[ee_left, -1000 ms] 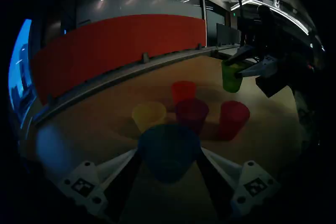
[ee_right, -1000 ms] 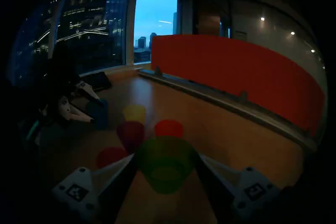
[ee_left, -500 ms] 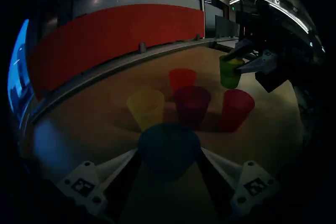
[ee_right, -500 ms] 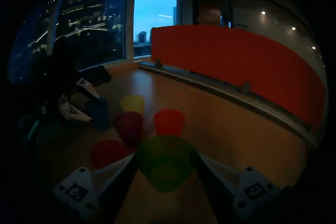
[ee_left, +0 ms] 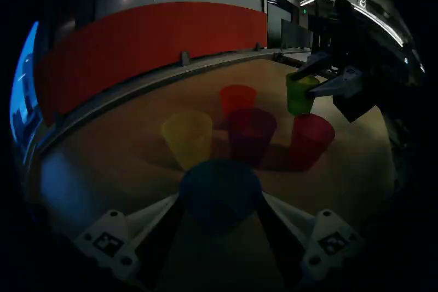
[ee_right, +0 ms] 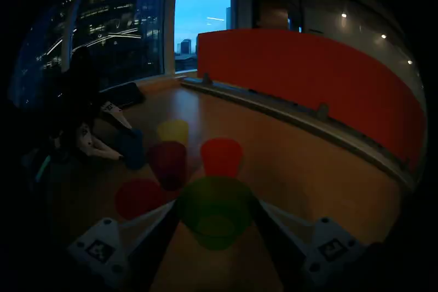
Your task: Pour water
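In the left gripper view my left gripper [ee_left: 220,200] is shut on a blue cup [ee_left: 220,190], held upright near the camera. Beyond it on the wooden table [ee_left: 126,144] stand a yellow cup [ee_left: 188,137], a dark maroon cup [ee_left: 251,134], an orange-red cup [ee_left: 237,100] and a red cup [ee_left: 310,139]. The right gripper [ee_left: 306,85] at the far right holds a green cup [ee_left: 298,93]. In the right gripper view my right gripper [ee_right: 215,212] is shut on the green cup [ee_right: 215,210]; the blue cup [ee_right: 131,148] sits in the left gripper [ee_right: 117,141].
A long red partition [ee_left: 153,40] and a metal rail run along the table's far side. Tall windows [ee_right: 202,23] show a dusk city. A dark laptop-like object [ee_right: 125,95] lies near the window. The room is dim.
Both grippers have sunk slightly toward the table, so the standing cups look nearer and larger. Each still holds its cup upright.
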Demonstrator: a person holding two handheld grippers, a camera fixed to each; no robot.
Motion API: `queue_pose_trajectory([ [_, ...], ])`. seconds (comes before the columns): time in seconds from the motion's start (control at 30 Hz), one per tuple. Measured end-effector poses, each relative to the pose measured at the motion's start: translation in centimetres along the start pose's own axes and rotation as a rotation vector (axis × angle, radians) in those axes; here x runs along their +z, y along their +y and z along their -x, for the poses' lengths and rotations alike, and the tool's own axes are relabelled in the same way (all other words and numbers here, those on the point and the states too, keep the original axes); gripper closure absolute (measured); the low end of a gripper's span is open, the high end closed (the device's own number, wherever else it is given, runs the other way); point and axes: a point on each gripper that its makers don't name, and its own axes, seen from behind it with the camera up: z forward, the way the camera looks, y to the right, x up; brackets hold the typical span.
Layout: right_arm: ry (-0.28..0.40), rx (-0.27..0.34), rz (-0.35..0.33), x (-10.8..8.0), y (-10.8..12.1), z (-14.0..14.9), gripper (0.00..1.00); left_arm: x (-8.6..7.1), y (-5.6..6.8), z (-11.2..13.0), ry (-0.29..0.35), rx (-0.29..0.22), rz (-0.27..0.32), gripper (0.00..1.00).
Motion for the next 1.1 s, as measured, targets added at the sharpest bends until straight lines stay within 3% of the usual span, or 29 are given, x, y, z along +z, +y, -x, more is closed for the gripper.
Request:
queue_pose_trajectory([
  [0.5, -0.019, 0.012, -0.003, 0.8, -0.3, 1.2, 0.03, -0.2, 0.5, 0.7, -0.030, -0.023, 0.017, 0.09],
  [1.1, -0.050, 0.019, 0.004, 2.2, -0.9, 3.4, 0.02, -1.2, 0.4, 1.3, -0.031, -0.022, -0.007, 0.05],
])
